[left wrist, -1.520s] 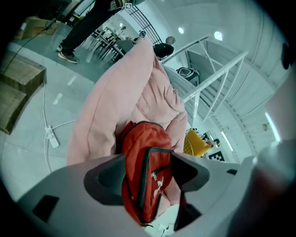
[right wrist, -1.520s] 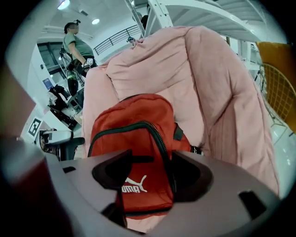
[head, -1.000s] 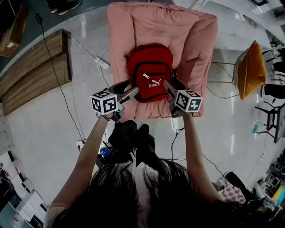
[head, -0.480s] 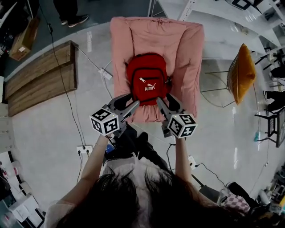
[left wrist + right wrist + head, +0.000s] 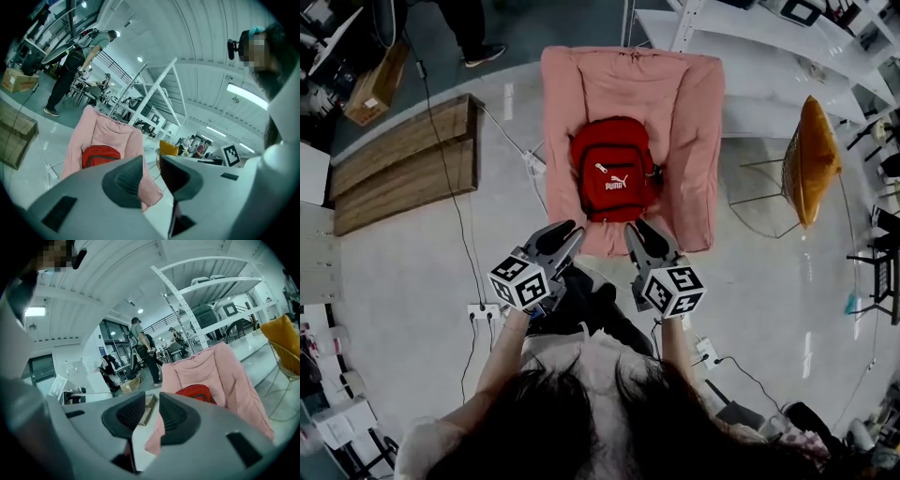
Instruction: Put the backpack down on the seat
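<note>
The red backpack (image 5: 614, 169) rests upright on the pink cushioned seat (image 5: 694, 141), free of both grippers. My left gripper (image 5: 567, 230) hovers short of the seat's front edge, apart from the bag. Its jaws are closing with a narrow gap and nothing between them. My right gripper (image 5: 639, 230) hangs beside it, also closing on nothing. In the left gripper view the left gripper (image 5: 151, 161) points past the backpack (image 5: 101, 154) on the pink seat (image 5: 108, 133). In the right gripper view the right gripper (image 5: 152, 401) frames the backpack (image 5: 197, 391) from farther off.
A low wooden platform (image 5: 403, 173) lies on the floor at the left. A yellow wire chair (image 5: 811, 159) stands at the right, white shelving (image 5: 750, 47) behind the seat. Cables and a power strip (image 5: 483, 309) run across the floor. A person's legs (image 5: 473, 28) show at the top.
Both grippers have drawn back from the backpack toward the person, and their jaws have narrowed. The backpack stays on the seat.
</note>
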`<state>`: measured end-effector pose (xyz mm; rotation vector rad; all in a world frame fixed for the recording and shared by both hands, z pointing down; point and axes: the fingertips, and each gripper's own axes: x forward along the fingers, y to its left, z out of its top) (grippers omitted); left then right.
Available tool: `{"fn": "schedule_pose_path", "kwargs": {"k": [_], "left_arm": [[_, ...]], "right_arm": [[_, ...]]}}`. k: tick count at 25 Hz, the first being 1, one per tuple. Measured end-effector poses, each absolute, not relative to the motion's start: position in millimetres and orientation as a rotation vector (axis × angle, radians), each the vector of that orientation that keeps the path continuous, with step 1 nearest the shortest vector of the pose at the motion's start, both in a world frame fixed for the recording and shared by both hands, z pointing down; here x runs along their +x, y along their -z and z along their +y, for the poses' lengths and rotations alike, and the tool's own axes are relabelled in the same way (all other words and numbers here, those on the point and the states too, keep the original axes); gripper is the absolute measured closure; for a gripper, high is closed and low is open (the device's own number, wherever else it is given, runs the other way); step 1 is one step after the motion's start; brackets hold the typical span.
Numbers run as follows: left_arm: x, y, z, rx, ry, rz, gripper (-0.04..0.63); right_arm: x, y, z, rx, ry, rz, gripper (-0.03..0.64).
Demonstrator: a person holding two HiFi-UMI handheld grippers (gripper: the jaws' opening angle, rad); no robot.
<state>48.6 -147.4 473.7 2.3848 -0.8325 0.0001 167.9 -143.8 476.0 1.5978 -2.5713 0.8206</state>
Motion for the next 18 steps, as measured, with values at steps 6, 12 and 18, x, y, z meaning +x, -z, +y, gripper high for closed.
{"fn": "schedule_pose_path", "kwargs": {"k": [6, 12, 18], "left_arm": [[54.2, -475.1, -120.7, 2.417, -0.098, -0.827, 0.469], [48.1, -468.1, -111.9, 2.418, -0.093, -0.801, 0.484], [15.6, -457.8, -103.1, 2.443, -0.060, -0.802, 0.494]], "right_arm": [[155.4, -486.1, -121.7, 1.528, -0.891, -2.599, 0.531], [142.2, -492.4, -106.4, 1.502, -0.930, -2.600, 0.537], [114.6, -483.5, -100.4, 1.519, -0.893, -2.611, 0.538]]}}
